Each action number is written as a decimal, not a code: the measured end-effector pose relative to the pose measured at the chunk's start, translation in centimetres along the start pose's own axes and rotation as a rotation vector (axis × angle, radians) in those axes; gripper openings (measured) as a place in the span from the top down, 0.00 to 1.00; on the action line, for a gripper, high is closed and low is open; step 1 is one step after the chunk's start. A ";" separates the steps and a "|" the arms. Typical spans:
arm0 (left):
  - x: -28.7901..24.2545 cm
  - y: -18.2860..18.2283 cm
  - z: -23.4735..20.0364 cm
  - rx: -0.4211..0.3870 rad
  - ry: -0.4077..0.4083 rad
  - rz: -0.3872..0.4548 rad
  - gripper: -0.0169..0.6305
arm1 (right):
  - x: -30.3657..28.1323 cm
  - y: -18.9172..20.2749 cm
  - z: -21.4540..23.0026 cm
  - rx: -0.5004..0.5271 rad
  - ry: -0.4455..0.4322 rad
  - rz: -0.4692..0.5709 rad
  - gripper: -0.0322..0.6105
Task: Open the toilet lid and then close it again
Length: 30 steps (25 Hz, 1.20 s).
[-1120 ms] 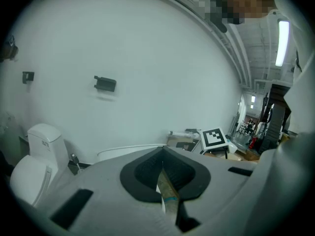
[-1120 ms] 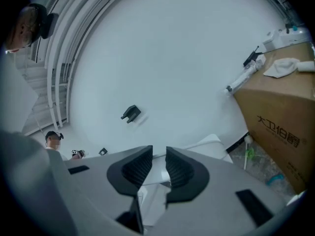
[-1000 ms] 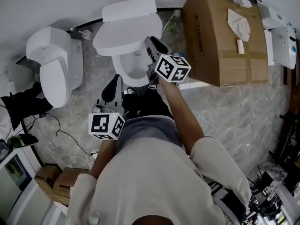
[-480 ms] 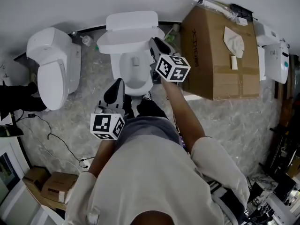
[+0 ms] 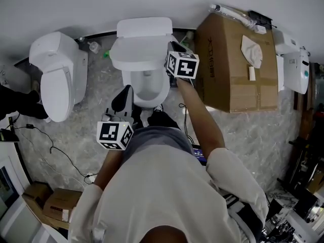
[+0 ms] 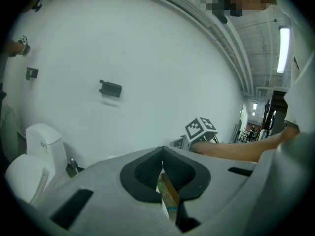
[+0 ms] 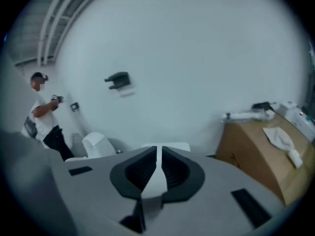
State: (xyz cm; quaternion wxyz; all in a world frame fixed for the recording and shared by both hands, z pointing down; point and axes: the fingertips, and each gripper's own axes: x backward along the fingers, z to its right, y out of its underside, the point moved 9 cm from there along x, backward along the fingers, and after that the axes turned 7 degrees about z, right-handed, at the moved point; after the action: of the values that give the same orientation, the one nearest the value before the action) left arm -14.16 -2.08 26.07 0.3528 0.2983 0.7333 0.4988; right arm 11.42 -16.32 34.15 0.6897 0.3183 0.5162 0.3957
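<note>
Right gripper [image 5: 172,47], extended toward 12 o'clock: jaws just closing on white edge [image 7: 155,180]. Left gripper [image 5: 124,92], 11 o'clock: jaws together.

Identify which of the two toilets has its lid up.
The middle toilet, beside the box: its lid is raised and the bowl shows. The left toilet has its lid down.

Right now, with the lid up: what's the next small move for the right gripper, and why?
Probably start easing the lid forward and down, gently. It stands raised off the bowl, and the right gripper has just been closing its jaws on the lid's right edge, so the opening looks done.
</note>
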 end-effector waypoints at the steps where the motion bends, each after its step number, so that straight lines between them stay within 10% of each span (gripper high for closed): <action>1: 0.1 -0.1 -0.1 0.008 -0.007 0.011 0.96 | 0.0 0.5 0.6 -0.047 0.043 0.008 0.90; 5: 0.7 0.3 -1.6 0.075 -0.064 0.052 0.96 | 0.1 -1.1 3.3 -0.413 -0.013 0.325 0.93; 30: -4.0 -0.2 -8.4 0.085 -0.094 -0.046 0.96 | -13.2 -15.1 3.1 -0.129 -0.275 0.361 0.93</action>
State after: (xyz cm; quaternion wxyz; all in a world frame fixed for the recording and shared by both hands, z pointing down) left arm -18.78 -9.66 28.89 0.3853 0.3192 0.7431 0.4443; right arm 15.70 -35.24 28.28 0.6903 0.4118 0.3258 0.4977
